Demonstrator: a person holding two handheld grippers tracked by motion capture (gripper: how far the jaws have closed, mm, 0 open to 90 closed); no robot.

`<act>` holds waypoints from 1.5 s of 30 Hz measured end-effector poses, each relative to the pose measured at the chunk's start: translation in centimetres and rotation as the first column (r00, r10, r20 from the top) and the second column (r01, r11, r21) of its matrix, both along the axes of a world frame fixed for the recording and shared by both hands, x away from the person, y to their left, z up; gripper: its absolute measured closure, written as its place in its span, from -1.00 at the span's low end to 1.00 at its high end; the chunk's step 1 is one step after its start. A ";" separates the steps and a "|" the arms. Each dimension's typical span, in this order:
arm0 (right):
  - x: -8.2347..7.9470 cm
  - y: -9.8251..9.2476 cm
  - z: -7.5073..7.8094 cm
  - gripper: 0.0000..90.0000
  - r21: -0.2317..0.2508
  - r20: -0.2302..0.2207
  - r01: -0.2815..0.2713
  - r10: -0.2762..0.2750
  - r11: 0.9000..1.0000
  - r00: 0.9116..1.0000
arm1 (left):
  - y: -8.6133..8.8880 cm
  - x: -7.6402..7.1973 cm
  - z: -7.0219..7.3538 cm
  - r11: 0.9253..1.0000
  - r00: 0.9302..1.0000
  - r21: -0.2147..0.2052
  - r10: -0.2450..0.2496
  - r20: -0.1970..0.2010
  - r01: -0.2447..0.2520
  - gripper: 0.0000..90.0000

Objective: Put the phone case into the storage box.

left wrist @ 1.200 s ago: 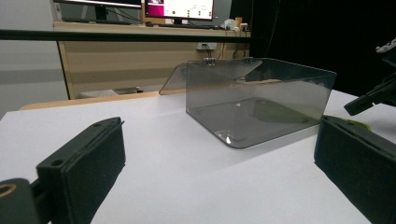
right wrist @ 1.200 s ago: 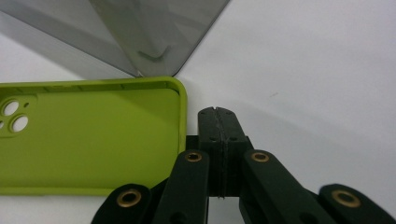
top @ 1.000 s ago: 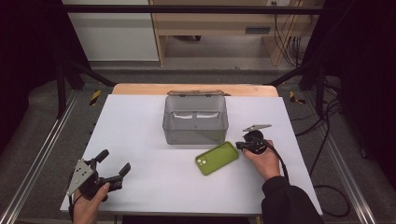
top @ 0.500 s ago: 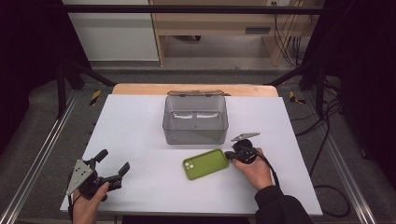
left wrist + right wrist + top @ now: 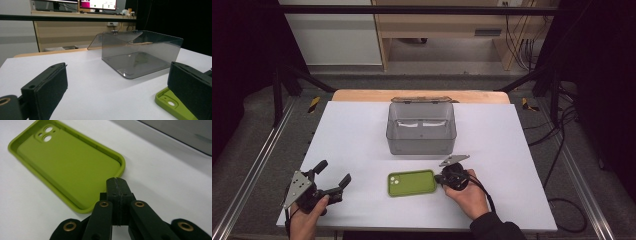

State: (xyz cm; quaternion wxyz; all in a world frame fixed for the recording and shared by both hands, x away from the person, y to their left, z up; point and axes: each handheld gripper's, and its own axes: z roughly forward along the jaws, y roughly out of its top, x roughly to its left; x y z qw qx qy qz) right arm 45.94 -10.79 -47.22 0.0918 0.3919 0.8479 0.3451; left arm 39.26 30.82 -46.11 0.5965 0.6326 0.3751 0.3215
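1. White table (image 5: 362, 130): smoky clear box (image 5: 421, 129) at centre, lid hinged back toward 12 o'clock.
2. Green phone case (image 5: 411, 183) at 6 o'clock of the box, hollow side up, long axis running 9 to 3 o'clock, camera holes at the 9 o'clock end.
3. Right gripper (image 5: 447, 177) just at the case's 3 o'clock end, far nearer than the other; jaws pressed together, tips over the rim (image 5: 117, 185), whether gripping it impossible to tell.
4. Left gripper (image 5: 334, 176) well off at 9 o'clock, jaws spread wide, holding nothing.
5. Right gripper view alone showing the closed tips; left gripper view showing the box side-on.
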 end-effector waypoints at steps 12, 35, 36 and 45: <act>-2.6 4.3 0.2 1.00 0.008 0.013 -0.105 0.105 0.994 0.994 | 0.2 0.1 0.1 1.000 1.000 -0.004 0.002 0.002 -0.002 -0.94; -3.6 7.8 0.9 0.99 0.041 0.110 -0.198 0.192 0.979 0.975 | 0.4 0.1 0.1 1.000 1.000 -0.002 0.014 -0.002 -0.014 -0.94; -3.6 7.8 1.0 0.94 0.050 0.124 -0.204 0.197 0.978 0.972 | 0.4 0.1 0.1 1.000 1.000 0.000 0.016 -0.002 -0.016 -0.94; -4.0 9.0 1.7 0.23 0.077 0.208 -0.295 0.274 0.952 0.939 | 0.5 0.1 0.1 1.000 1.000 0.000 0.025 -0.009 -0.025 -0.94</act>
